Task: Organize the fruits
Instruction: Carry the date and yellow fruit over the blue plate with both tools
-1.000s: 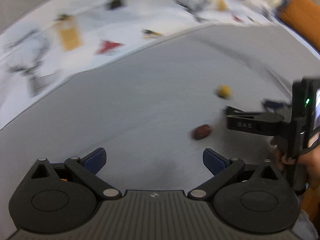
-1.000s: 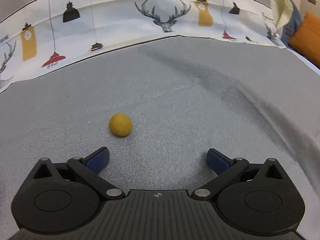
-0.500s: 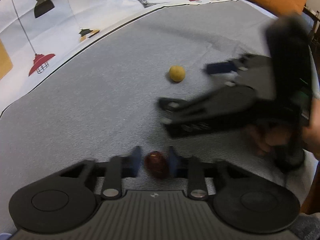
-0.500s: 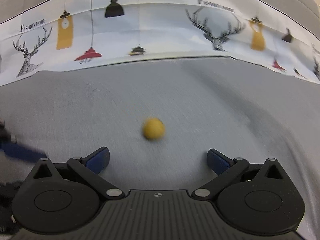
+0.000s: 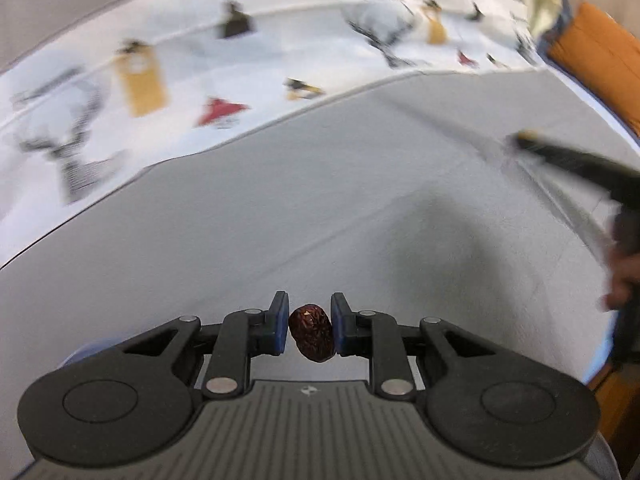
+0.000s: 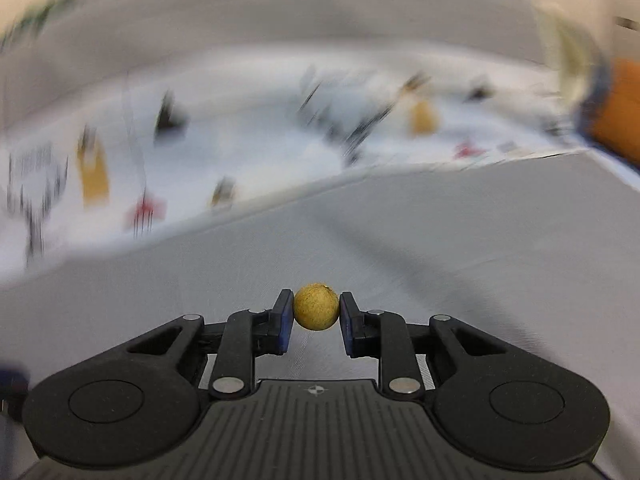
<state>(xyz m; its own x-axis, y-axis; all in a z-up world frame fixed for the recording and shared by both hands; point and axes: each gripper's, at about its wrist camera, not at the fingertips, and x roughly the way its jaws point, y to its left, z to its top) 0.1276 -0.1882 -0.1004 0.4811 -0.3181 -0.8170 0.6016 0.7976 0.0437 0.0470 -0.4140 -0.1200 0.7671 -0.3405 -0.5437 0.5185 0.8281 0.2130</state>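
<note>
My left gripper [image 5: 310,326] is shut on a dark red wrinkled date [image 5: 311,333], held between its blue pads above the grey cloth. My right gripper [image 6: 316,314] is shut on a small round yellow fruit [image 6: 316,306], also held above the cloth. In the left wrist view the right gripper [image 5: 584,168] shows as a dark blur at the right edge, with the hand holding it below.
The grey tablecloth [image 5: 320,200] covers the surface. A white printed cloth with deer and lamps [image 5: 160,80] runs along the far edge. An orange cushion [image 5: 600,56] lies at the far right. Both views are motion-blurred.
My right gripper has closed on the yellow fruit and lifted it. My left gripper, shut on the date half a second ago, has lifted and swung with it.
</note>
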